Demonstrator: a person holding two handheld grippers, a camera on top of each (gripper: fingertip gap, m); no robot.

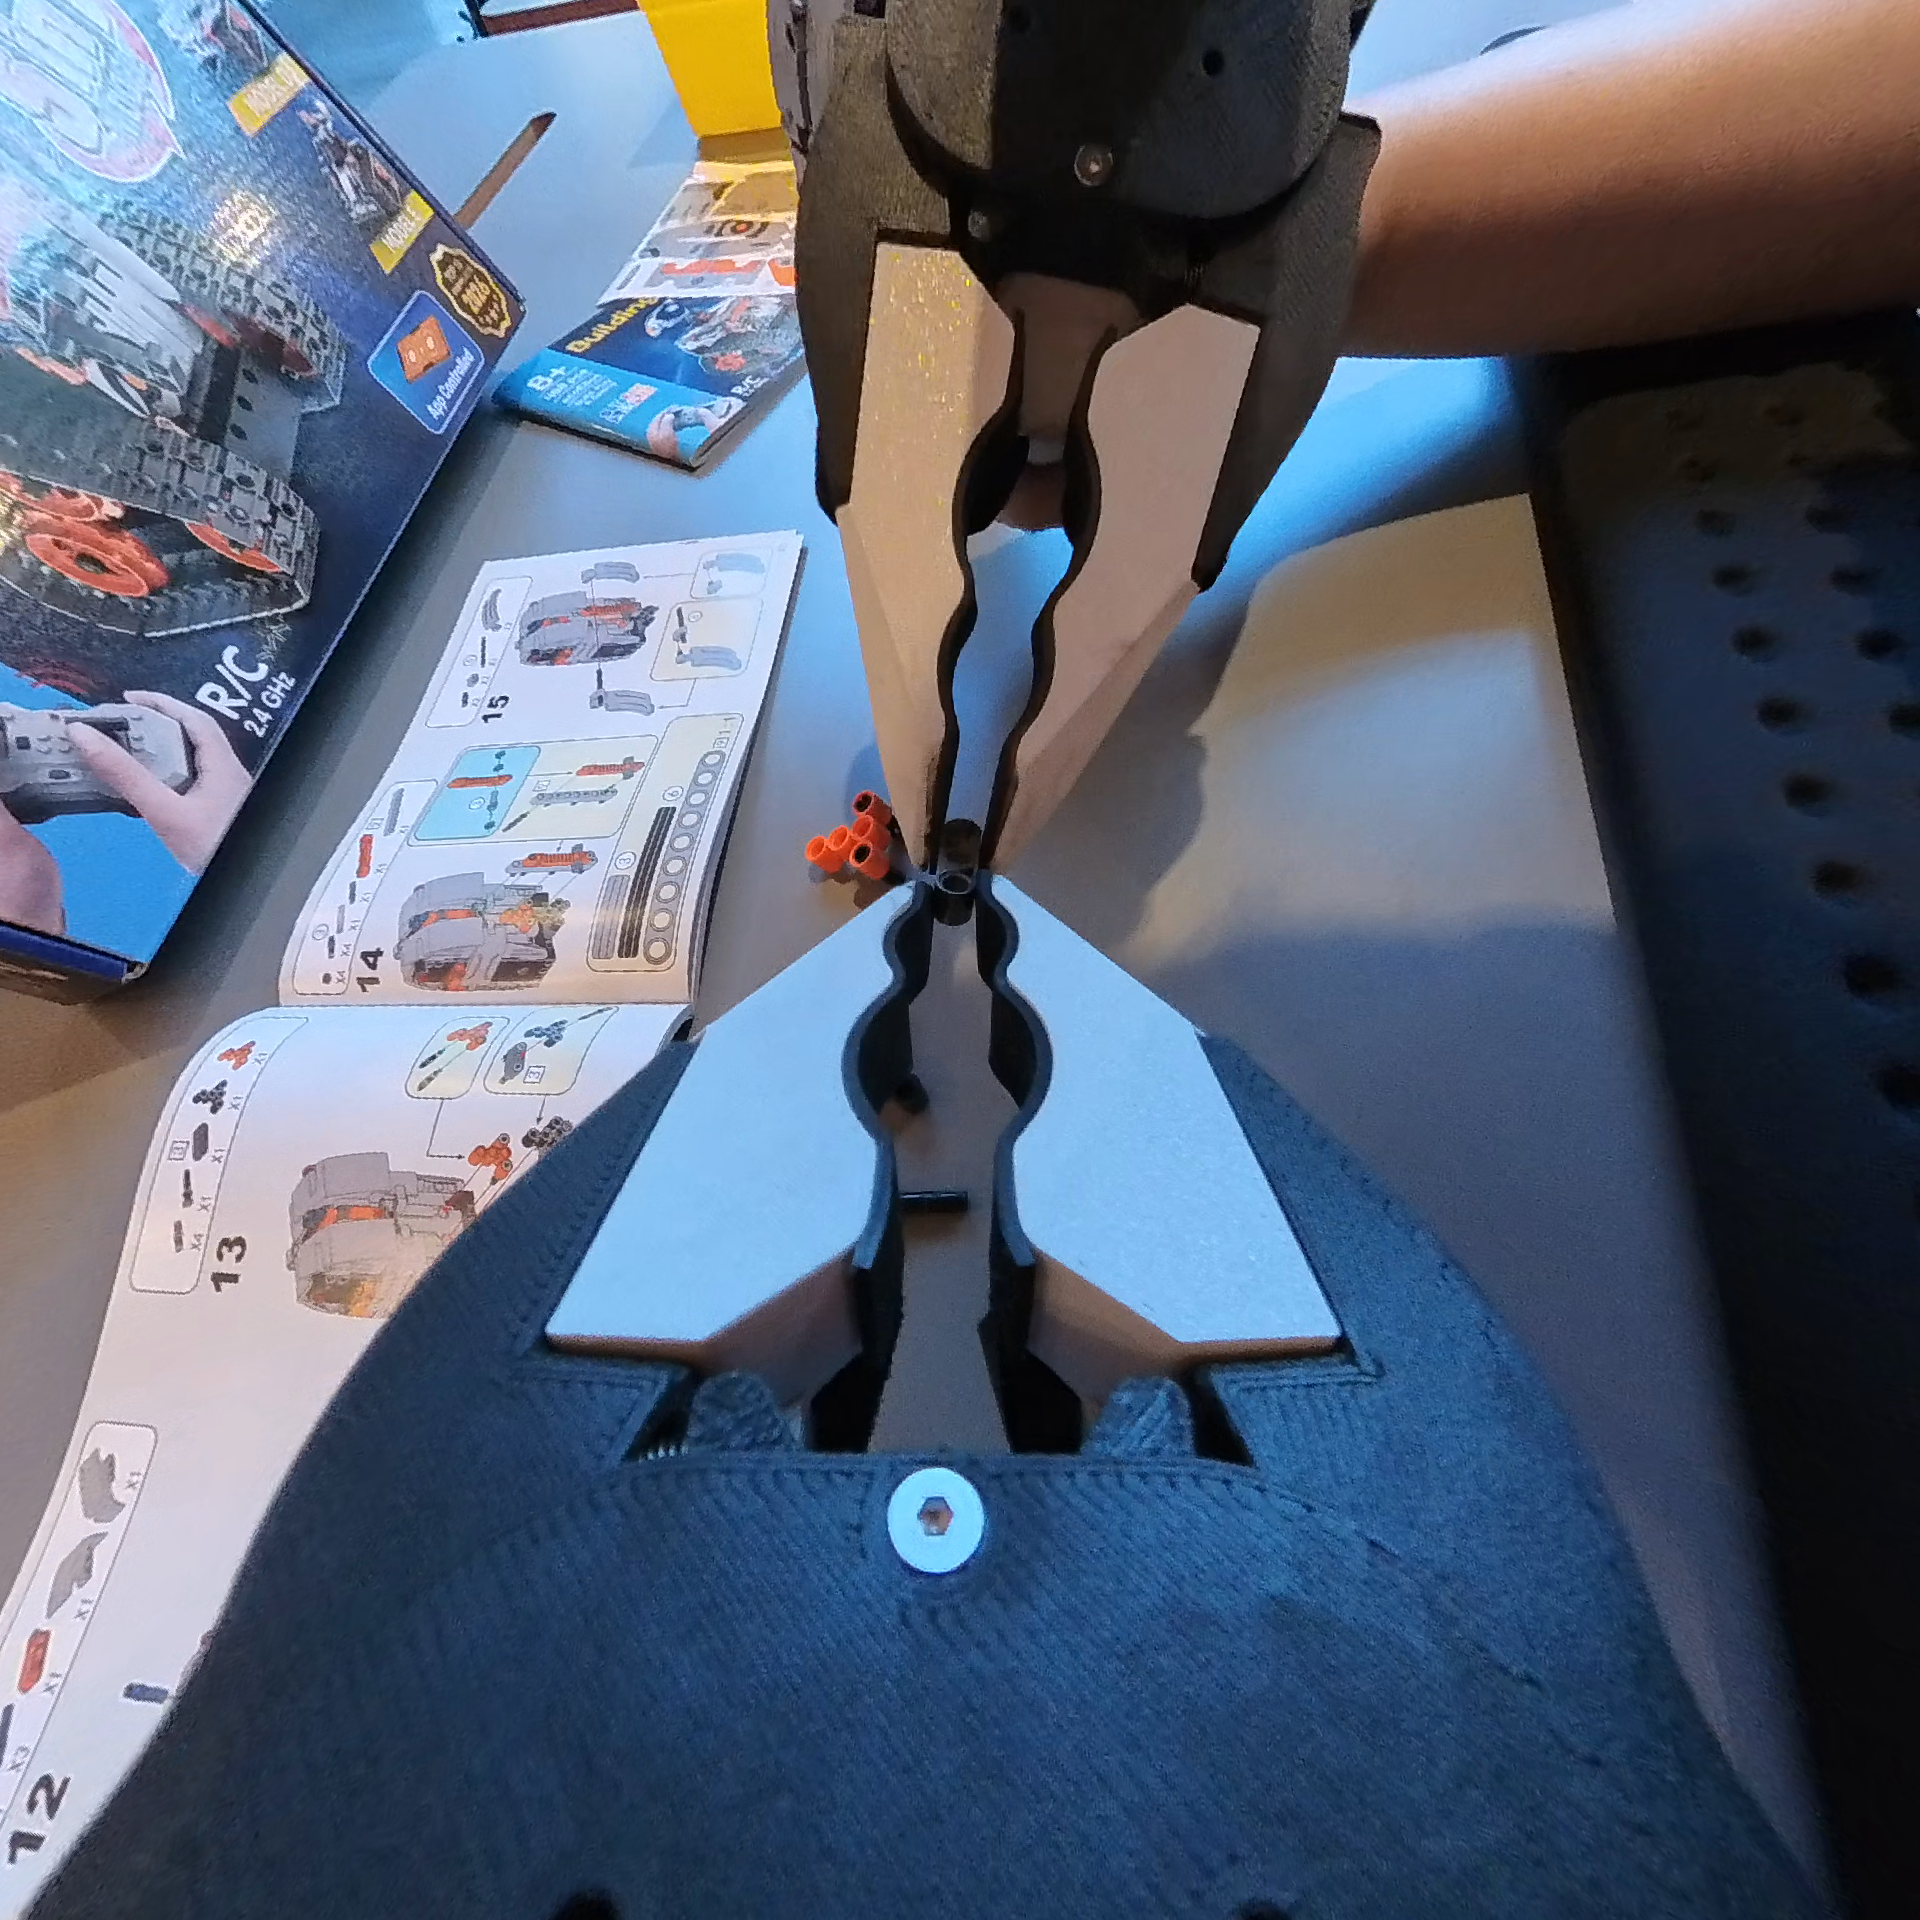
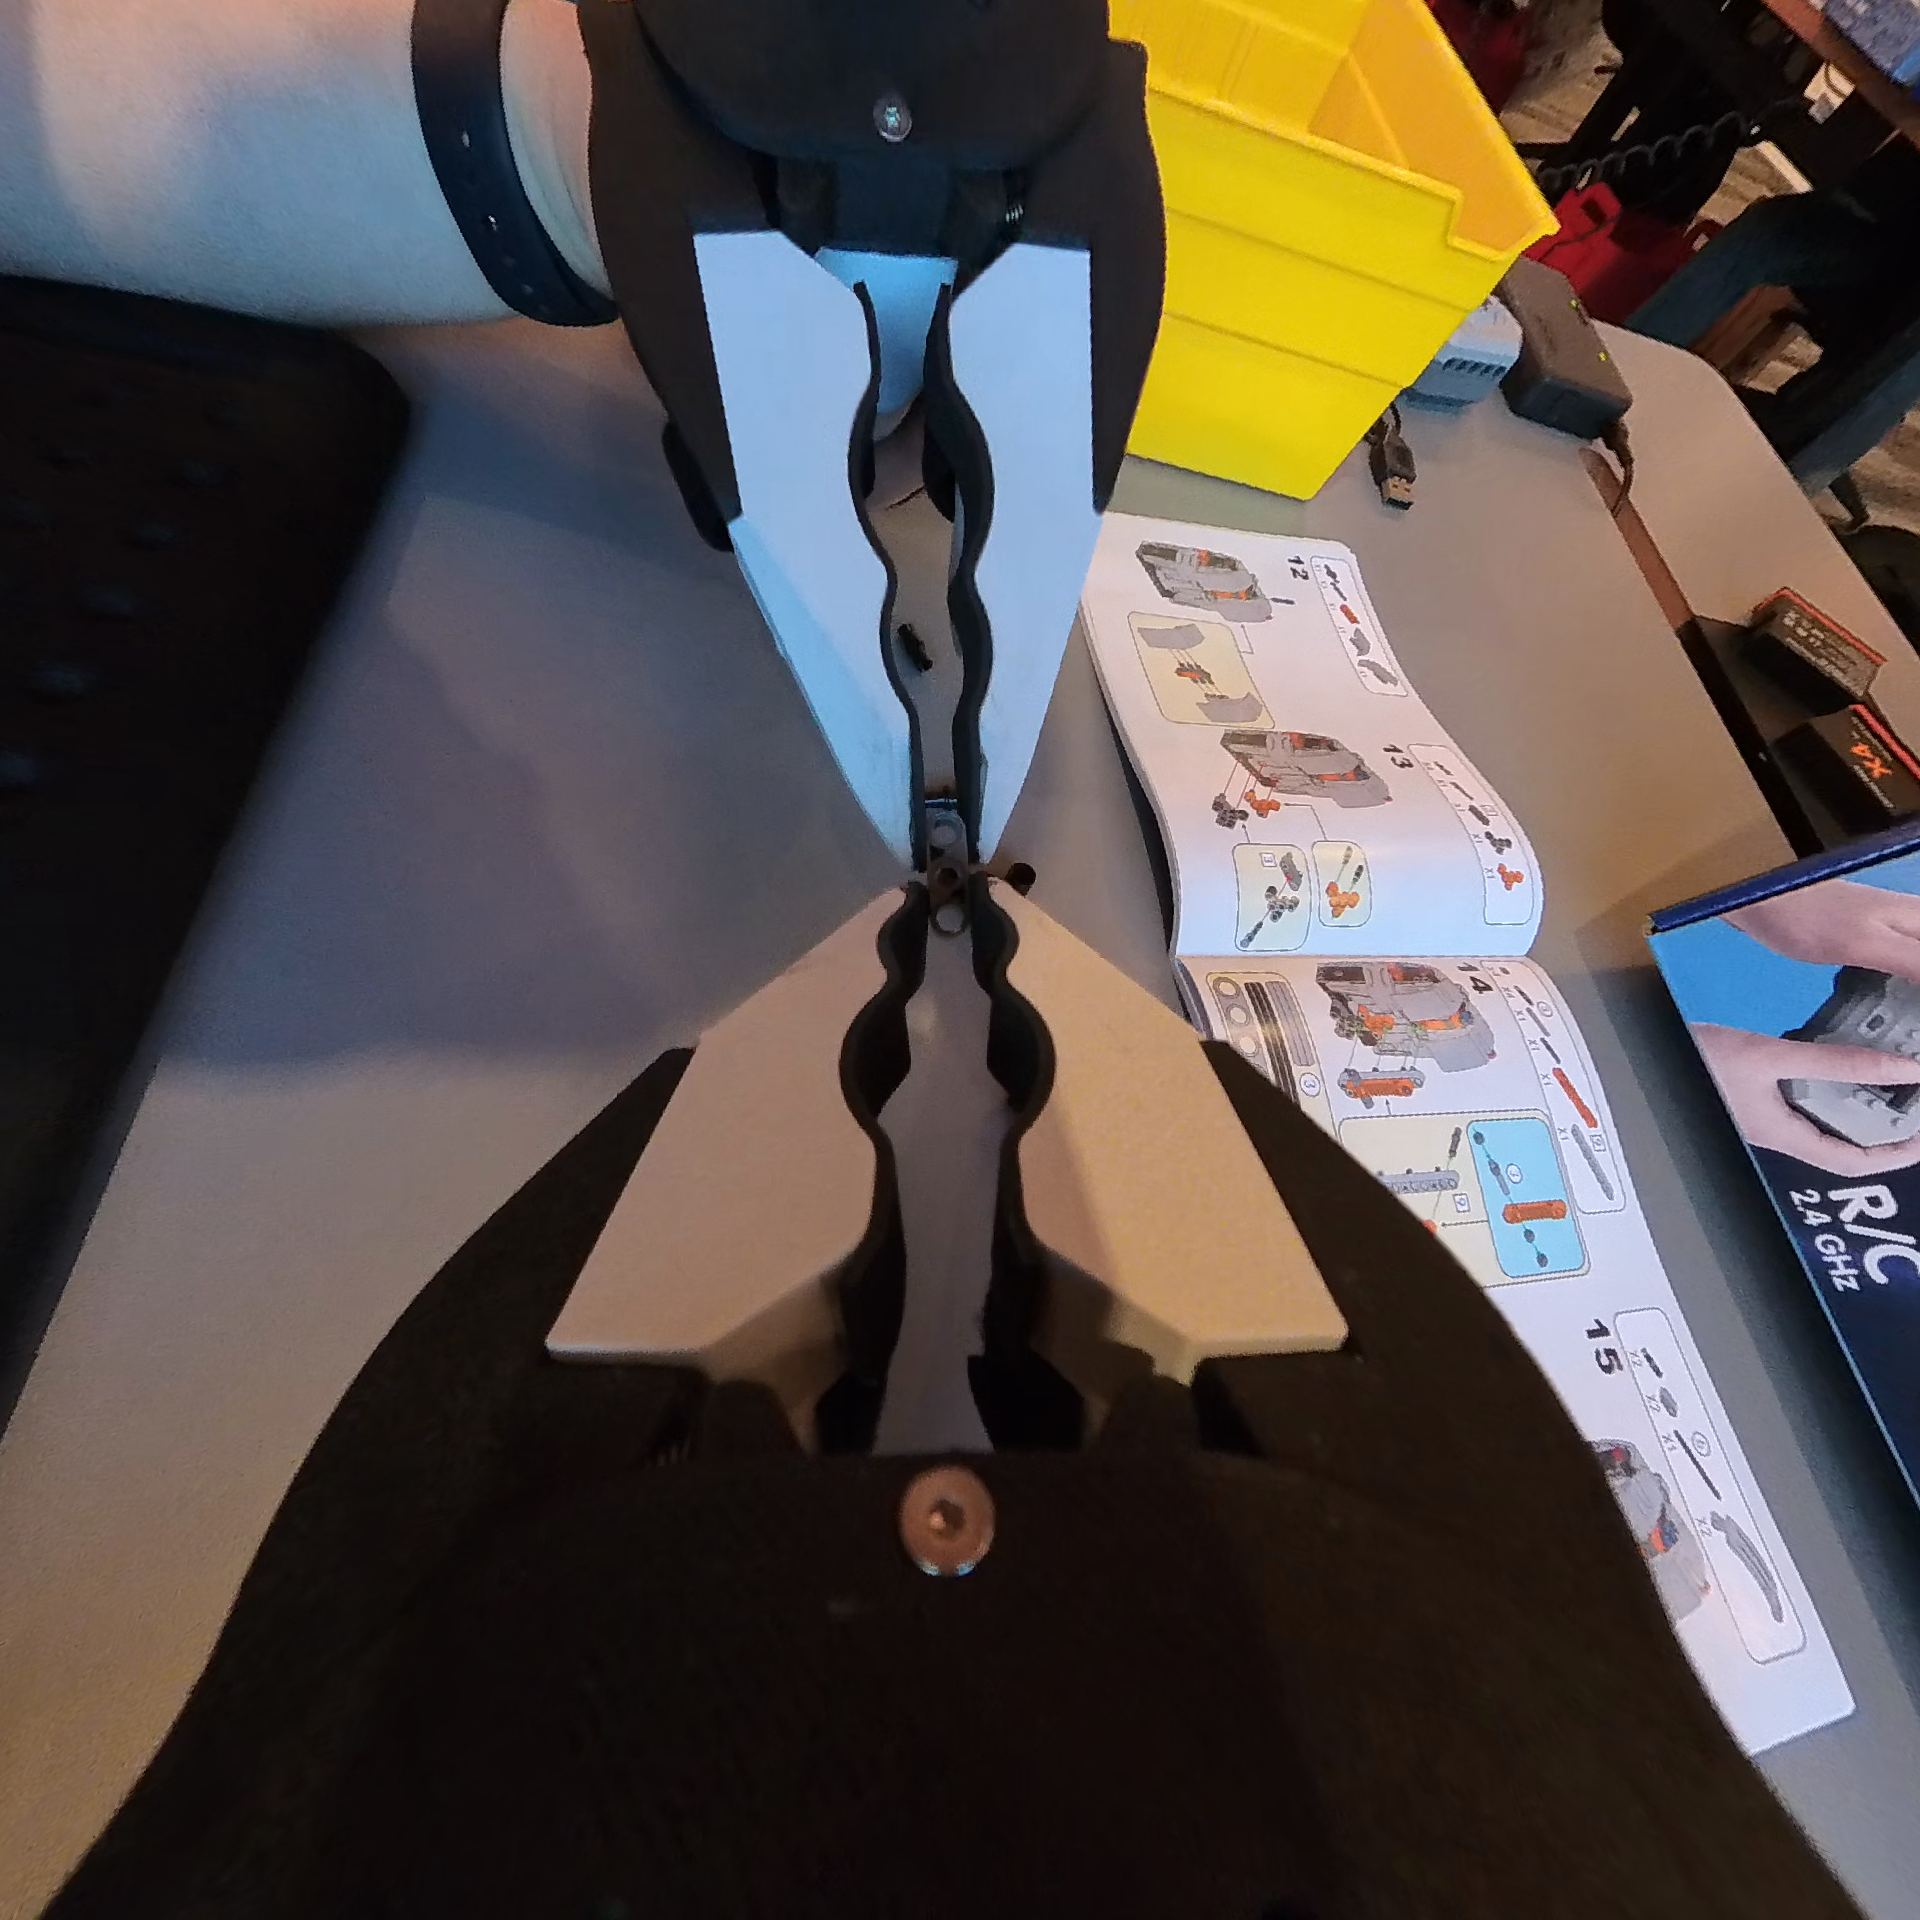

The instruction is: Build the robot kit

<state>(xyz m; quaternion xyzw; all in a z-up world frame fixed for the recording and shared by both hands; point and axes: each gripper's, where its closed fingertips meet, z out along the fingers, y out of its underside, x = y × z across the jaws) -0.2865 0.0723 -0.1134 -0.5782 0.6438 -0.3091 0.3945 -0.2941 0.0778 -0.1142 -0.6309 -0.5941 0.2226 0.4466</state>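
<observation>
While my two grippers meet tip to tip above the grey table [image 1: 1351, 935], each one pinches a small dark building piece. My left gripper [image 1: 953, 896] has its jaws drawn narrow and clamps a small black connector [image 1: 954, 891] at the very tips. My right gripper [image 2: 943, 902] is also closed narrow, and it grips a small dark piece with round holes [image 2: 943, 914]. In the right wrist view the two pieces touch each other, end to end, between the opposing tips.

Just beside the tips, on the table, lies a small cluster of orange connectors [image 1: 854, 840]. A short black pin [image 1: 932, 1200] rests on the table under my left gripper, between its fingers.

An open instruction booklet [image 1: 540, 790] lies near, flat on the table, and beyond it a second, closed booklet [image 1: 675, 343]. A blue toy box [image 1: 208, 468] stands further to the side. A yellow bin [image 2: 1309, 260] sits behind the booklet, with a black adapter [image 2: 1558, 353] and a cable plug [image 2: 1397, 468] close to it. A dark perforated mat [image 1: 1766, 727] covers the other side of the table.
</observation>
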